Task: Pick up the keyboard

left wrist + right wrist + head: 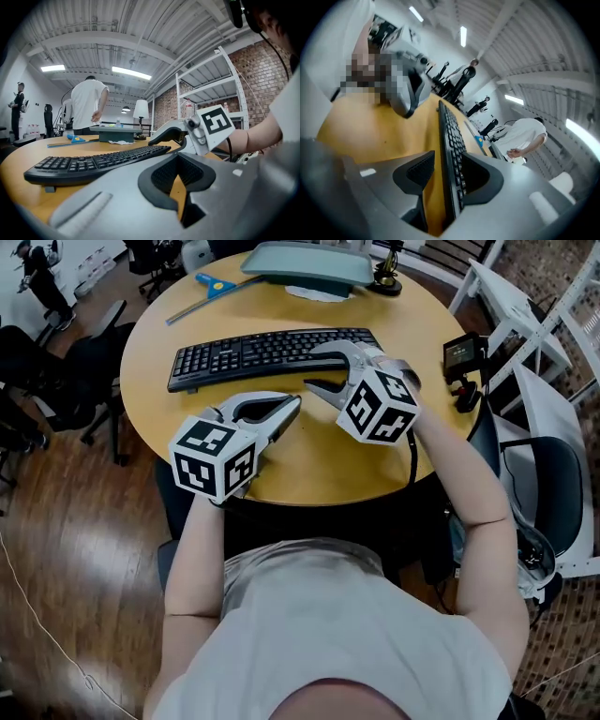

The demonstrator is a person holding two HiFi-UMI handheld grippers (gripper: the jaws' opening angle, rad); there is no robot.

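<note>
Reads as the grasp step, with no lift yet. Finds the keyboard (272, 354) lying flat on the round table (319, 460), running straight ahead from the right gripper (311, 367) and passing between its jaws. Shows those jaws apart – one pad close against the key face, touching or not impossible to tell, the other standing off with a strip of bare tabletop in the gap. Places the left gripper (294, 405) low over the table, just short of the keyboard's near edge, jaws drawn together on nothing, with the keyboard ahead and off to its left and the right gripper ahead to its right. Calls next, most likely, for closing the right jaws squarely on the board's edge before any raising. Probably needs more than that, though – gripped at one end only, likely to droop and twist on the way up. Seems wise, then, to open the left jaws and take hold further along the same edge.
</note>
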